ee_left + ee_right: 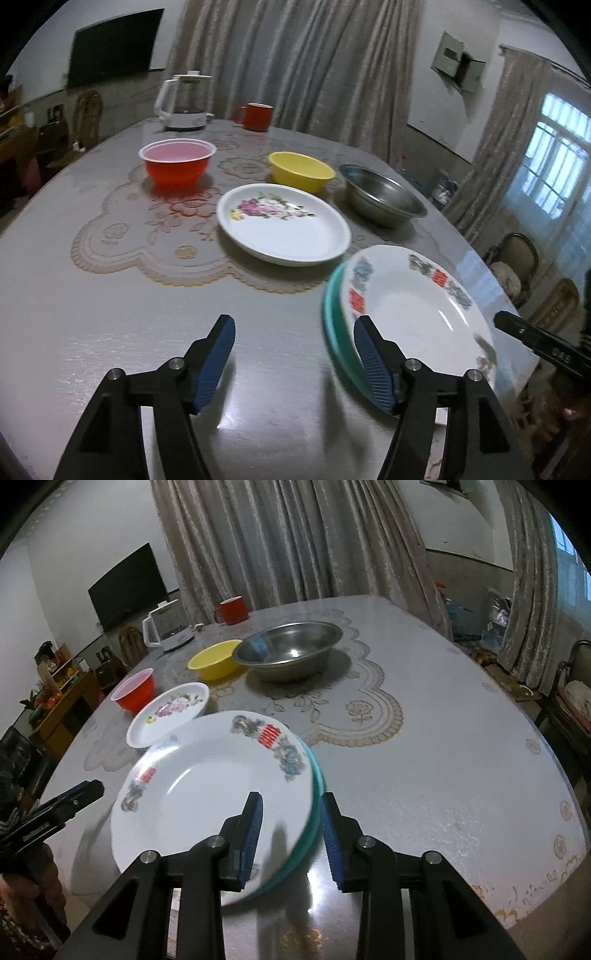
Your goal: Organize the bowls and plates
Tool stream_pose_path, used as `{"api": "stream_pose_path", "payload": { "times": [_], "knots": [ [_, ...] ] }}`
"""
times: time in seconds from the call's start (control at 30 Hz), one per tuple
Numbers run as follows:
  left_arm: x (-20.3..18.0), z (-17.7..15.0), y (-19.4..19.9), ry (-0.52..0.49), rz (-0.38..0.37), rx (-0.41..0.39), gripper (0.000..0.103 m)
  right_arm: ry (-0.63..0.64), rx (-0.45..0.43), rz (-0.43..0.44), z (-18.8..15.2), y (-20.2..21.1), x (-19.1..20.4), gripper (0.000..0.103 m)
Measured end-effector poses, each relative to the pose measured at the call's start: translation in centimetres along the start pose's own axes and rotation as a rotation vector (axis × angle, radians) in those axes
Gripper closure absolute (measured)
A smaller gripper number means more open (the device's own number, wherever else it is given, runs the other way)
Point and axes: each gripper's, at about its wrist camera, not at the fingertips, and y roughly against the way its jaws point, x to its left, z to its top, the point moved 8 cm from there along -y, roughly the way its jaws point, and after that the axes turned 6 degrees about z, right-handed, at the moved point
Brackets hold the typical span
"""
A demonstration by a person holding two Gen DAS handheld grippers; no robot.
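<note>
A white plate with red and blue patterns (207,775) lies on a teal plate (314,812). Both are tilted above the table, and my right gripper (291,830) is shut on their near rim. In the left wrist view the same stack (410,302) sits at the right. My left gripper (297,347) stands open just left of it with nothing between its pads, its right finger in front of the teal rim (334,321). Farther back rest a white flower plate (284,229), a red bowl (177,166), a yellow bowl (301,173) and a steel bowl (380,195).
The round grey table (110,314) carries a lace mat (122,240) under the dishes. A white kettle (183,103) and a red mug (256,116) stand at the far edge. Chairs and curtains ring the table. The table edge runs close on the right (535,849).
</note>
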Motion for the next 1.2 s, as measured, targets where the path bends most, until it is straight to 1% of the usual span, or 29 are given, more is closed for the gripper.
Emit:
{"api": "stream_pose_path", "payload": {
  "times": [0.07,0.13,0.23,0.3,0.43,0.57,0.67,0.73,0.87,1.0,1.13,1.2],
  "knots": [
    [0.5,0.1,-0.3,0.015,0.014,0.007,0.029,0.013,-0.005,-0.001,0.2,-0.1,0.5,0.072],
    [0.6,0.1,-0.7,0.022,0.013,0.021,0.028,0.016,-0.003,0.000,0.4,-0.3,0.9,0.072],
    [0.6,0.3,-1.3,0.008,0.021,0.036,0.026,0.022,-0.009,0.013,0.8,-0.3,1.5,0.070],
    [0.6,0.7,-1.5,0.002,0.022,0.043,0.021,0.043,-0.009,0.011,1.4,-0.4,2.2,0.068],
    [0.8,1.7,-2.2,-0.003,0.028,0.049,0.019,0.074,-0.006,0.029,2.8,-0.9,3.5,0.067],
    [1.6,2.8,-2.9,0.015,0.043,0.056,0.017,0.090,0.024,0.047,4.2,-2.4,4.7,0.067],
    [2.4,3.9,-3.5,0.049,0.050,0.058,0.016,0.095,0.053,0.058,4.7,-3.6,5.4,0.066],
    [2.7,4.4,-3.9,0.063,0.053,0.058,0.016,0.098,0.073,0.048,5.2,-4.6,5.7,0.065],
    [3.2,5.9,-5.0,0.083,0.052,0.054,0.016,0.090,0.102,0.069,6.4,-6.6,6.6,0.064],
    [3.6,6.8,-6.2,0.098,0.057,0.061,0.016,0.086,0.136,0.087,7.6,-8.6,7.3,0.064],
    [3.9,7.3,-7.4,0.099,0.065,0.071,0.016,0.098,0.164,0.064,8.7,-11.0,7.6,0.064],
    [4.1,7.3,-7.9,0.103,0.065,0.082,0.016,0.084,0.183,0.077,9.1,-12.0,7.6,0.064]
  ]
}}
